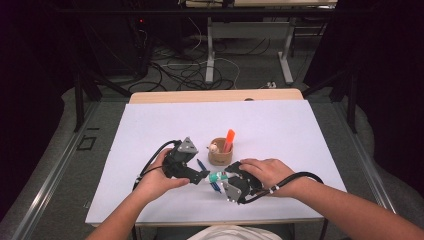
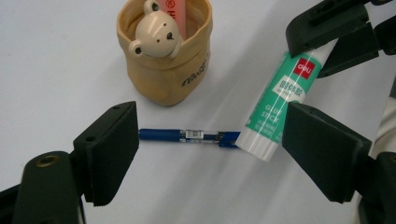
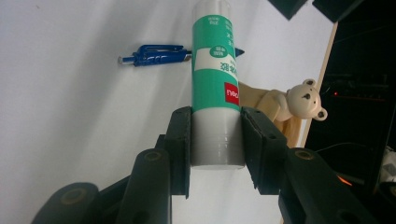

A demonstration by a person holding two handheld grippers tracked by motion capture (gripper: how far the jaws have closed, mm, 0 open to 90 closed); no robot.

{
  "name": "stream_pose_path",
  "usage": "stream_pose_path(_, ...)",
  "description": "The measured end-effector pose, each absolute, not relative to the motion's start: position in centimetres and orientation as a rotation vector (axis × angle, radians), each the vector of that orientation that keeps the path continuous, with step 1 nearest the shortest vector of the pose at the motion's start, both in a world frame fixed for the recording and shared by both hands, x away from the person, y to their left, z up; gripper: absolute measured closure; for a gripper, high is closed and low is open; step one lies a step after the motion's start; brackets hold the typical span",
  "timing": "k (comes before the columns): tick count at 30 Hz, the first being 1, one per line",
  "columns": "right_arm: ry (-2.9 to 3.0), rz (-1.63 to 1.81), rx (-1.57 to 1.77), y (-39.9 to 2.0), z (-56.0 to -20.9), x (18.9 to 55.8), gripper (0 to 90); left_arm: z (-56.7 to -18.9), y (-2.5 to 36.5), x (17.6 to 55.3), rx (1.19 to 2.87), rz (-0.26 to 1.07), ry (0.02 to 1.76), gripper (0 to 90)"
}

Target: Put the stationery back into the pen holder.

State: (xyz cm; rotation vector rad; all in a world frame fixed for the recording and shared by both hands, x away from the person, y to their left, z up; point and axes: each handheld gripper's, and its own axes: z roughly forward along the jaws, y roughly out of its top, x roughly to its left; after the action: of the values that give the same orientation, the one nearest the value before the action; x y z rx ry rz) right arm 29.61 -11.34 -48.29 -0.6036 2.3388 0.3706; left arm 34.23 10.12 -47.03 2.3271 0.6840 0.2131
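Observation:
A green and white glue stick [image 3: 215,70] is clamped by its white end between the pads of my right gripper [image 3: 217,140], which is shut on it. It hangs level above the white table [image 1: 150,130]. My left gripper [image 2: 212,154] is open, its jaws standing wide around the stick's free end [image 2: 261,140], and the pads do not press on it. In the high view the left gripper [image 1: 204,176] and right gripper [image 1: 225,179] face each other with the glue stick [image 1: 216,177] between them. A blue pen [image 2: 182,135] lies on the table under the stick.
A tan fabric cup [image 2: 168,70] stands just beyond the pen. It holds a bear-headed item [image 2: 154,30] and an orange highlighter [image 1: 229,137]. The table's front edge [image 1: 200,222] runs close behind both hands.

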Motion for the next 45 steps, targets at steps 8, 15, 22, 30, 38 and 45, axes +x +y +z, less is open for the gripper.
stream_pose_path(8,2.302,0.386,-0.645,-11.2,-48.6,29.4,64.9,-47.0,8.9,34.1,2.386,0.201,0.59,22.9)
stream_pose_path(15,2.289,0.307,-0.705,-11.0,-48.4,29.2,64.9,-46.9,7.9,34.0,2.47,0.172,0.486,28.6)
stream_pose_path(22,2.262,0.315,-0.698,-11.0,-49.0,28.9,64.9,-47.0,6.6,33.9,2.537,0.153,0.407,32.8)
stream_pose_path(30,2.219,0.281,-0.759,-10.8,-49.3,28.7,64.9,-46.6,5.3,33.8,2.627,0.124,0.352,37.4)
stream_pose_path(38,2.212,0.289,-0.758,-10.7,-49.3,28.6,64.9,-46.7,3.9,33.9,2.685,0.099,0.308,46.4)
stream_pose_path(45,2.205,0.288,-0.77,-10.6,-49.3,28.5,64.9,-46.9,3.3,34.0,2.704,0.086,0.301,52.9)
